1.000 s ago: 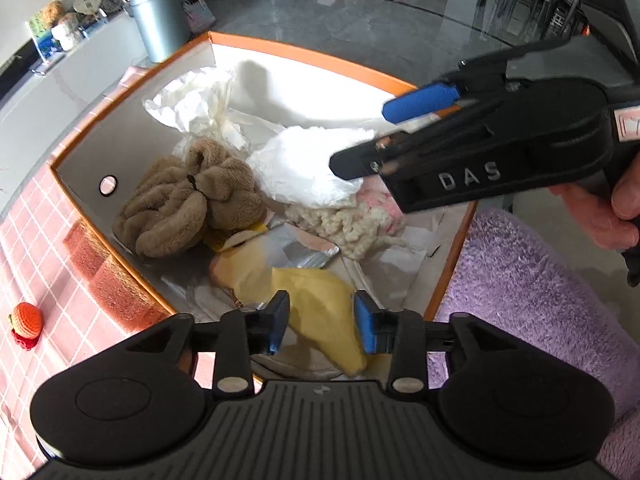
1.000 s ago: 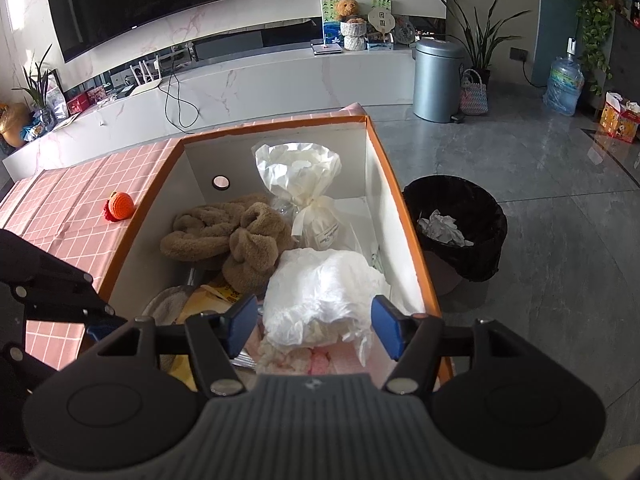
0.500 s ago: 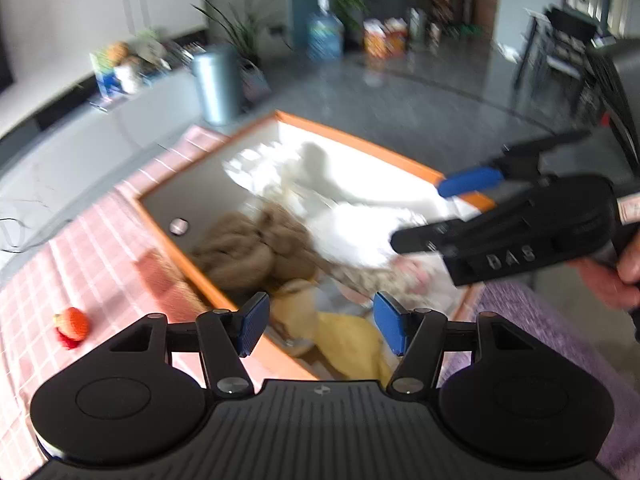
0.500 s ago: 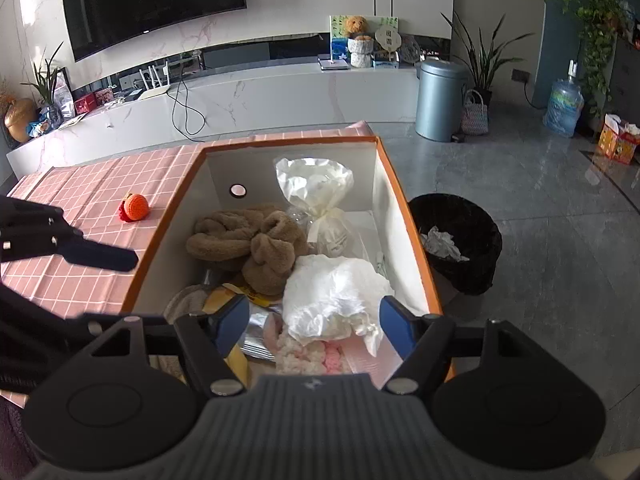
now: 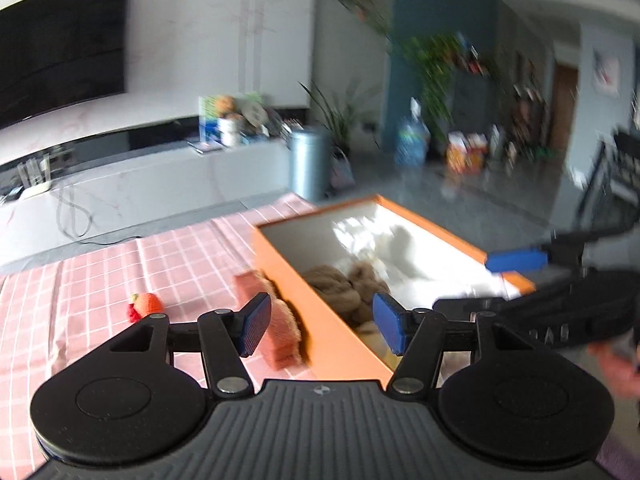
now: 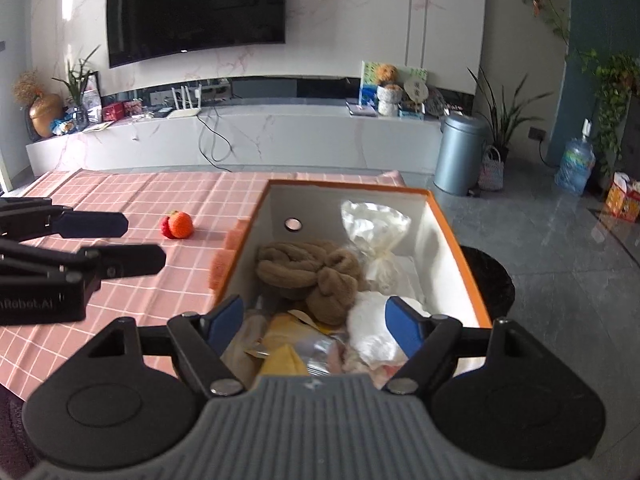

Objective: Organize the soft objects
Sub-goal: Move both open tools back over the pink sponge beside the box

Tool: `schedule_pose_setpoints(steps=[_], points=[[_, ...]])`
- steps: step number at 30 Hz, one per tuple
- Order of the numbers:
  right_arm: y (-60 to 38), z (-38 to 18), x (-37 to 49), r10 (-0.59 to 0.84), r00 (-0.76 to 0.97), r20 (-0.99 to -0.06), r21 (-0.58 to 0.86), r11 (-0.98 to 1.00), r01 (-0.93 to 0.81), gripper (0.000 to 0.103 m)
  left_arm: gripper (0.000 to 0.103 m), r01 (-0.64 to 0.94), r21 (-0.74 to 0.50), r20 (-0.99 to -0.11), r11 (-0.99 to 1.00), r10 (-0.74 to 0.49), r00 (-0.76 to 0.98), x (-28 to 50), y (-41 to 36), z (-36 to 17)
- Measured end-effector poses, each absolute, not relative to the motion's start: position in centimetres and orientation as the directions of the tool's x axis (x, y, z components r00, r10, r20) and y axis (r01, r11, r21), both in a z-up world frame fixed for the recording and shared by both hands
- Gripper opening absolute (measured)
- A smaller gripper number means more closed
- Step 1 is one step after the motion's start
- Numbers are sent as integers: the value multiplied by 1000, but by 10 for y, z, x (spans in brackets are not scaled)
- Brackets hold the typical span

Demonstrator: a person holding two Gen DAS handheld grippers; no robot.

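An orange box [image 6: 452,240] with white inner walls holds a brown plush towel [image 6: 312,268], a knotted white bag [image 6: 374,224], a white soft bundle [image 6: 372,328] and a yellow piece [image 6: 284,360]. My right gripper [image 6: 316,324] hovers over the near end of the box. Its jaws are opening and nothing is between them. My left gripper [image 5: 322,326] is open and empty above the box's left wall [image 5: 320,320], near pink fuzzy blocks [image 5: 280,336]. An orange knitted ball [image 5: 146,304] lies on the cloth.
A pink checked tablecloth [image 6: 140,200] covers the table left of the box. A black waste bin [image 6: 492,276] stands on the floor to the right of the box, and a silver bin [image 6: 460,152] stands farther back. A white TV console runs along the wall.
The left gripper lifted out from over the box and swung left toward the tablecloth, its jaws wider. The right gripper drew back and up, its jaws widening, off the white bundle.
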State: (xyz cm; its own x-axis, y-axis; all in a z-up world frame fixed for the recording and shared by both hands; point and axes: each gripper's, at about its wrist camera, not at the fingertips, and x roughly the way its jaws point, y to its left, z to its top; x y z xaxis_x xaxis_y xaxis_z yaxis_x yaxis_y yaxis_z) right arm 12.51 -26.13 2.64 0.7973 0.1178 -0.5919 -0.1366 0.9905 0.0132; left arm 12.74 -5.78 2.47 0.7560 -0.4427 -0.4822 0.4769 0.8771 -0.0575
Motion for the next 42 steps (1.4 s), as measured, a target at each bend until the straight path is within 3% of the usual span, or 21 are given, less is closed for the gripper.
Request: schedule_pose_setpoints(steps=[6,14,18,33,42], points=[[-224,25,114,155,813,-561,-10,981,-194,85,69,413,-80,-442,907,-403,802,115,-32,25],[-178,17,115,225,800,-556,-47,953,-301,90,69,358,-140,-490,923,-379,785,109,4,11],[-162,13,120,243,793,-558,-74,938,-340,98,69,328,-147,-512,933,-356,782,112,17,7],[-109,-2,180,223,745,-628,-275,832,-481,97,69,312,-155,-583,937,-342,737,144,55,-15],[-93,-15,244,109,724,-681,-414,758,-503,85,69,371,-141,-617,918,-374,692,185,65,-26]])
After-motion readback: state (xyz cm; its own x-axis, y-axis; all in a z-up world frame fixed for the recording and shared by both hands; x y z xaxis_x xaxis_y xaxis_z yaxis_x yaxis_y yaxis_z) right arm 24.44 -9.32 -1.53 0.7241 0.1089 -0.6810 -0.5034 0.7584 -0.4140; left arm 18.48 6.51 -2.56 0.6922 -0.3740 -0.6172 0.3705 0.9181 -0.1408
